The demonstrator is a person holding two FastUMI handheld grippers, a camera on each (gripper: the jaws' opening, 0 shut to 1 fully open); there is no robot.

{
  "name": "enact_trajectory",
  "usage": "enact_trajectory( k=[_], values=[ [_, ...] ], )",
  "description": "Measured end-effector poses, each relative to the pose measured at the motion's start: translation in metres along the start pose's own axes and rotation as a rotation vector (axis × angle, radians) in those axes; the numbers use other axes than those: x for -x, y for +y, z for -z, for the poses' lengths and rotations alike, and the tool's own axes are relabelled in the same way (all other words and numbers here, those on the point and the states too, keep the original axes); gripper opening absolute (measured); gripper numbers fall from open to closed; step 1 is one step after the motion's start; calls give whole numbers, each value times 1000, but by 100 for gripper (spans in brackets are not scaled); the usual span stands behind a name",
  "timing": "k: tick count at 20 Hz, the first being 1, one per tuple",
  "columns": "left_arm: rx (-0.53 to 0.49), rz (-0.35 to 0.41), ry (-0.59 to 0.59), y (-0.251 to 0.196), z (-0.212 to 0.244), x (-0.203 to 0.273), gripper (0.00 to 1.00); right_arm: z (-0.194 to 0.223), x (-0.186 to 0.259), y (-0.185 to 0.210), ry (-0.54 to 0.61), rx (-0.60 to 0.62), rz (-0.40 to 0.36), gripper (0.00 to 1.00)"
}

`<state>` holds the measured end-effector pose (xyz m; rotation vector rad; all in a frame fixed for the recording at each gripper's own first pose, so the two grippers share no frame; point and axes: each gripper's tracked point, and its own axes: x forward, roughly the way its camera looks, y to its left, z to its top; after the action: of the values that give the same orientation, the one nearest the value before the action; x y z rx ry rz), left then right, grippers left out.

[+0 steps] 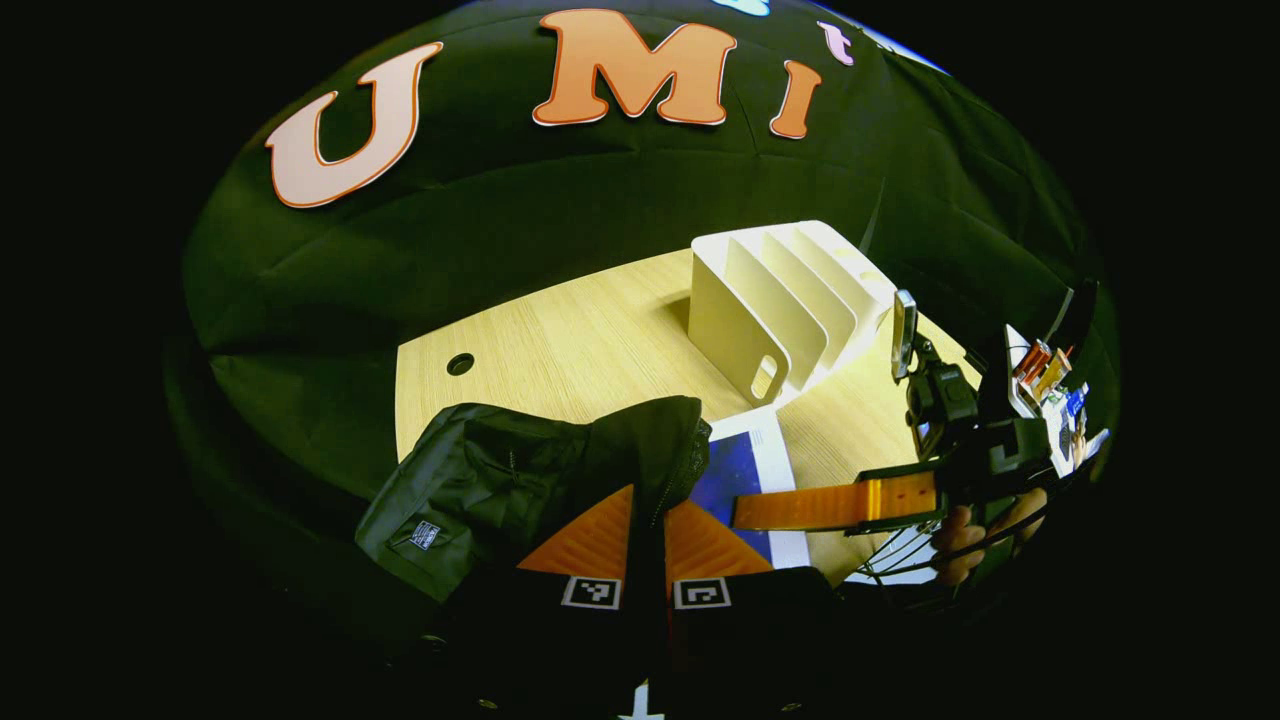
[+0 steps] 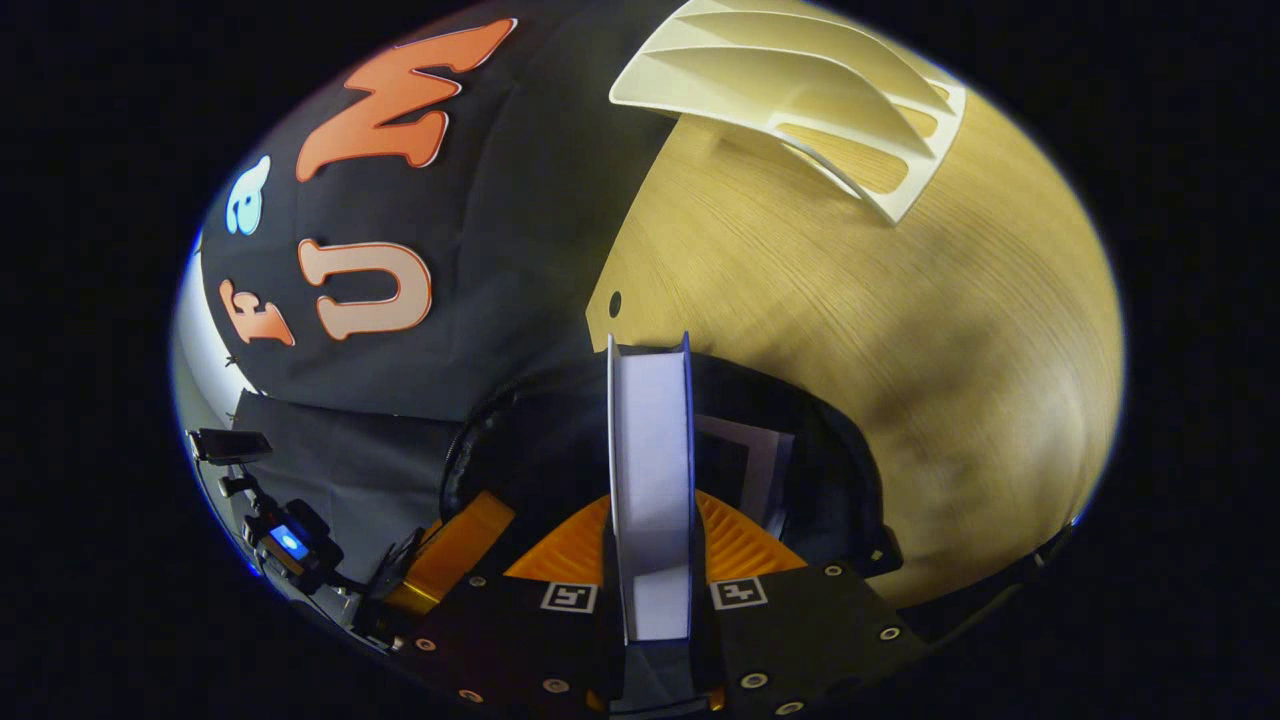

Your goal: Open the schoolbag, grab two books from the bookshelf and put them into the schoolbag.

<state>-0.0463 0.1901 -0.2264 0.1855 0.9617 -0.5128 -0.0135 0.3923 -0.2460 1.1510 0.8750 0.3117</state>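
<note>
Pinching book [image 2: 650, 480] edge-on, long axis forward, right jaws; left jaws clamp schoolbag [image 1: 520, 480] flap

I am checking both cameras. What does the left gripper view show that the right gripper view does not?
Left gripper view alone: the black schoolbag's flap pinched by the left hand-held gripper, and a label patch.
Right gripper view alone: the page edges of a white book clamped by the right hand-held gripper.
Both: the cream slotted bookshelf and the wooden table.
</note>
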Motion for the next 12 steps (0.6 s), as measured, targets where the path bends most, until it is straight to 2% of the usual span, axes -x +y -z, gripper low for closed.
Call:
enact_trajectory(
  k=[12],
  values=[
    [-28,-12,32,-18,3,-7,5,31,-53,-10,17,-30,-93,27]
  ],
)
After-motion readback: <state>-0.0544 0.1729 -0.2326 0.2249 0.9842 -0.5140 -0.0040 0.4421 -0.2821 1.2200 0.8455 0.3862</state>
